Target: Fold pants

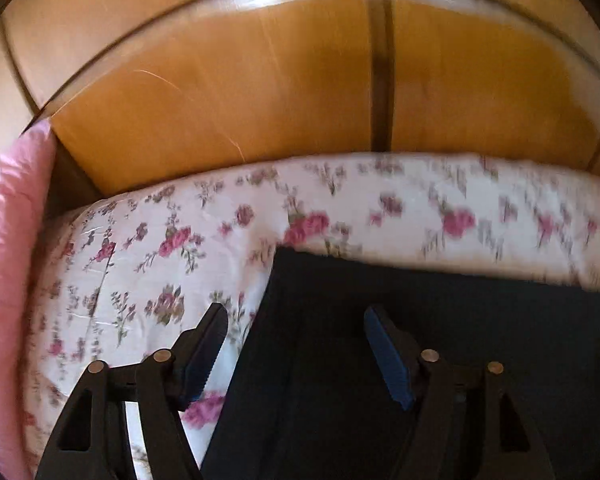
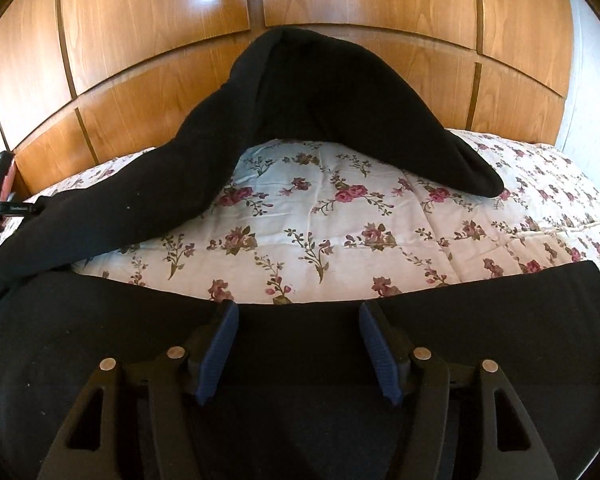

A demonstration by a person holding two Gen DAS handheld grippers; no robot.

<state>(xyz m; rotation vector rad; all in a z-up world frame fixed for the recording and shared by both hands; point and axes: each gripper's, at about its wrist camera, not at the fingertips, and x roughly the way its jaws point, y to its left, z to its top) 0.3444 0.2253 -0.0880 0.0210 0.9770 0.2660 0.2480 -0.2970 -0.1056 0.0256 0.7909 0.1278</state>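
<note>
Pants (image 2: 300, 368) lie partly spread on the bed (image 2: 308, 216) with both the left gripper (image 1: 296, 332) and right gripper (image 2: 298, 332) wide open, empty above black cloth, so smoothing seems underway and next a hem needs pinching.

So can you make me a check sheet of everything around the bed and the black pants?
Surface: floral bedspread covers the bed.
Job's things: black pants; near part flat by the right gripper, one leg arching up against the headboard, its end lying on the bedspread.
Clutter: pink pillow or cover at the bed's left edge.
Grippers: left gripper open over the pants' edge; right gripper open over the flat part; neither grips cloth.
Cables: nothing seen.
Surroundings: wooden headboard of glossy panels; pale wall to its right.
</note>
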